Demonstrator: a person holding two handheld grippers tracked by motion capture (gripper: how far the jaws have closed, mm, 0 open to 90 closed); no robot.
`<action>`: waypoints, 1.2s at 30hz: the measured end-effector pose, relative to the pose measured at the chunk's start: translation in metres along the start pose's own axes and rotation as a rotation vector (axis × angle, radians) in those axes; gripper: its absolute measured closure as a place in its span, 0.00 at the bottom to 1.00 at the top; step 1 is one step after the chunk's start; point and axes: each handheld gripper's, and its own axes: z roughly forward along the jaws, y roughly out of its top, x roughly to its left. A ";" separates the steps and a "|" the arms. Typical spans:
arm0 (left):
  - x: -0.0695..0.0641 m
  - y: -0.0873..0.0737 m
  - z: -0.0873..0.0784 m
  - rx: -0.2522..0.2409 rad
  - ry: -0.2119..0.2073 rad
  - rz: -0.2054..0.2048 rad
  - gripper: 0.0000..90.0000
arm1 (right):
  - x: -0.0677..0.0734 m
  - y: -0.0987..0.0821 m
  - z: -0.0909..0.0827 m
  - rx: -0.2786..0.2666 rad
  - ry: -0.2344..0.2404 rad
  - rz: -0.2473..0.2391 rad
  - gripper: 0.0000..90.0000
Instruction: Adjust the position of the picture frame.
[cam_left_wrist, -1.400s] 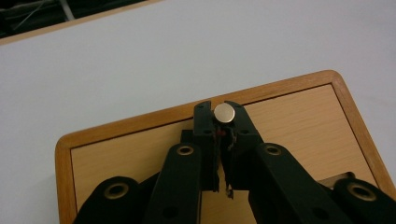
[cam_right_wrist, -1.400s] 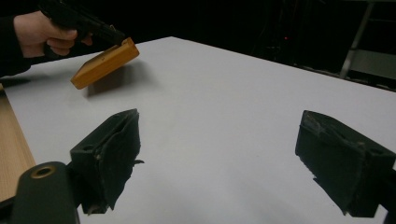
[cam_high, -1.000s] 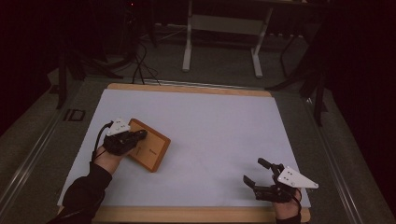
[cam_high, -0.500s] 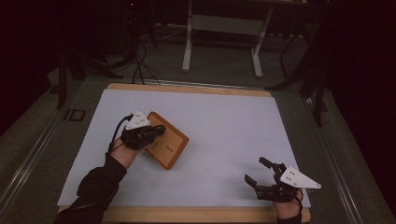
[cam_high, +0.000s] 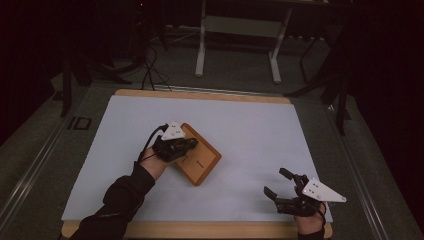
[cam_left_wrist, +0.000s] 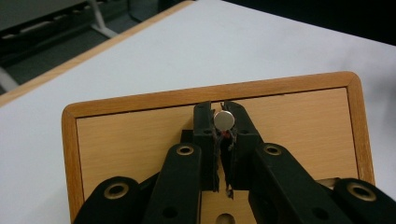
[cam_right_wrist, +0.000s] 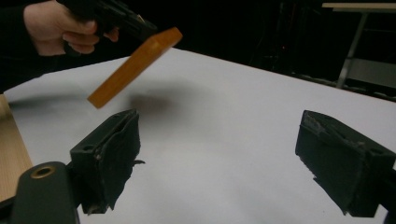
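Left hand-held gripper clenched on small metal knob of wooden board, held tilted above desk; right hand-held gripper released, idle. Keep grip firm, carry level.

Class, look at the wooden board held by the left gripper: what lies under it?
The wooden board hangs tilted in the air, held by the left gripper. Beneath it lie the bare white table and a soft shadow. The board's underside itself is hidden.

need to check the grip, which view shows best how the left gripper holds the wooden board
The left gripper view: the left gripper is shut on a small metal knob on the wooden board. The high view hides that contact; the right gripper view shows the board lifted, tilted.
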 end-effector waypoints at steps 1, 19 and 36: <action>-0.001 0.001 0.002 0.003 -0.003 0.002 0.95 | 0.000 0.000 0.000 -0.005 0.001 -0.002 0.15; -0.020 0.004 0.063 0.070 -0.058 0.017 0.95 | 0.000 0.001 -0.003 -0.009 0.010 0.001 0.15; -0.026 0.003 0.105 0.115 -0.055 0.027 0.95 | 0.000 0.000 -0.001 -0.008 0.022 0.004 0.15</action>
